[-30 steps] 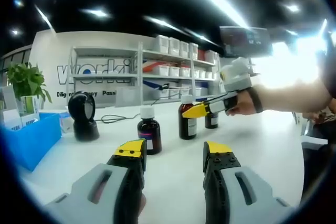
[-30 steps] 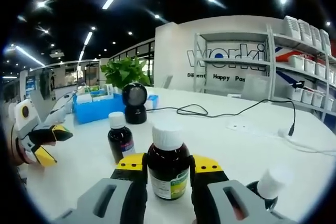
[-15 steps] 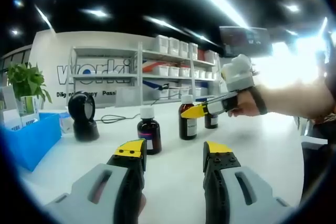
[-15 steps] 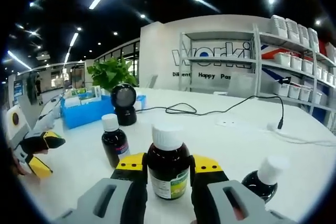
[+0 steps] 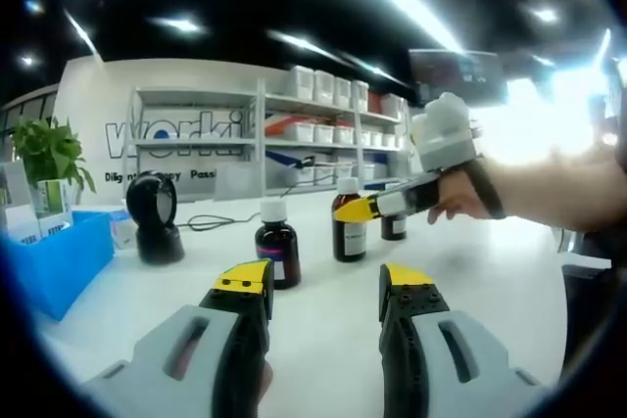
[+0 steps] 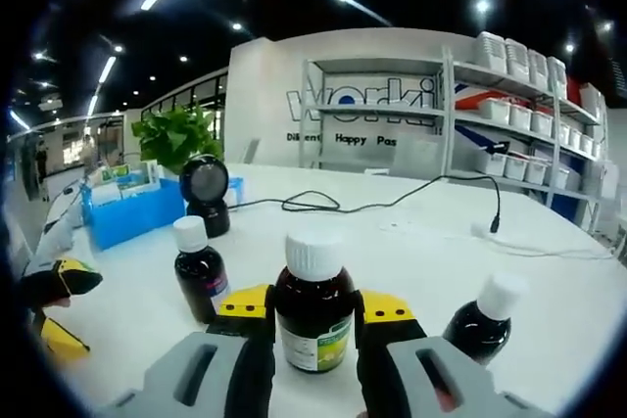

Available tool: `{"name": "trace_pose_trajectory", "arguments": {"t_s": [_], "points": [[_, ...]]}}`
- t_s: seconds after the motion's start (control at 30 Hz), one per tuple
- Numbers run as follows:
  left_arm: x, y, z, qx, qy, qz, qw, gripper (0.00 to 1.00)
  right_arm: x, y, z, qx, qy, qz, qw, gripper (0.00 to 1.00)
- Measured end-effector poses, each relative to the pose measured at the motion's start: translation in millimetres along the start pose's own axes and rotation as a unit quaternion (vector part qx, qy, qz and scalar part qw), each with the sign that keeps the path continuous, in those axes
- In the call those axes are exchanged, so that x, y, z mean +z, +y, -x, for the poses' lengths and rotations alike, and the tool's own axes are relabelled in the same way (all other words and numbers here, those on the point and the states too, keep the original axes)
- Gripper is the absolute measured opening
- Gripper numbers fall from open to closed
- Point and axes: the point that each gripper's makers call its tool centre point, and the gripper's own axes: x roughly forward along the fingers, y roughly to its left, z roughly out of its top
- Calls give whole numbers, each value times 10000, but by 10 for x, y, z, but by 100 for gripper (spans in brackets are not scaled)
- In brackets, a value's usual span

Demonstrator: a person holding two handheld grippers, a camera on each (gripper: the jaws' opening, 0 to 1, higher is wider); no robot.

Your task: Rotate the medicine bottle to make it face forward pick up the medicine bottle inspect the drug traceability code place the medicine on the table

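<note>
medicine bottle (image 6: 313,312) clamped between right claw (image 6: 313,315) jaws

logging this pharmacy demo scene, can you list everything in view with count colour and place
medicine bottle: one, dark brown with white cap, between the right gripper's jaws
other bottles: two, dark brown with white caps, on the table either side of the held one
scanner: one, black, round head, on the table by the blue bin
blue bin: one, blue, far left on the table
plant: one, green, behind the bin
cable: one, black, trailing across the table
table: one, white
shelves: grey, holding white boxes, along the back wall
left gripper: grey with yellow tips, open, over bare table
right gripper: grey with yellow tips, closed on the bottle
</note>
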Motion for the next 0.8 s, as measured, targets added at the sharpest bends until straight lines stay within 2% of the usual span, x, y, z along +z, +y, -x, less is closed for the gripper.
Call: {"name": "trace_pose_trajectory", "arguments": {"t_s": [0.2,0.47,0.6,0.67,0.73,0.8], "points": [[3,-9,0,-20,-2,5,10000,34,-6,-18,11,-229,-51,-58,9997,27],[4,-8,1,-27,-7,5,10000,34,-12,-24,9,-222,-61,-120,9997,27],[-2,-1,1,-18,-3,5,10000,34,-19,-27,20,-58,-200,-221,9995,28],[-4,0,1,-16,1,4,10000,34,-20,-26,39,43,-361,-61,9993,34],[-8,-2,2,-21,12,-1,10000,34,-39,-6,49,197,-405,93,9989,36],[-9,-3,1,-24,14,-5,10000,34,-44,-3,55,362,-452,45,9983,38]]}}
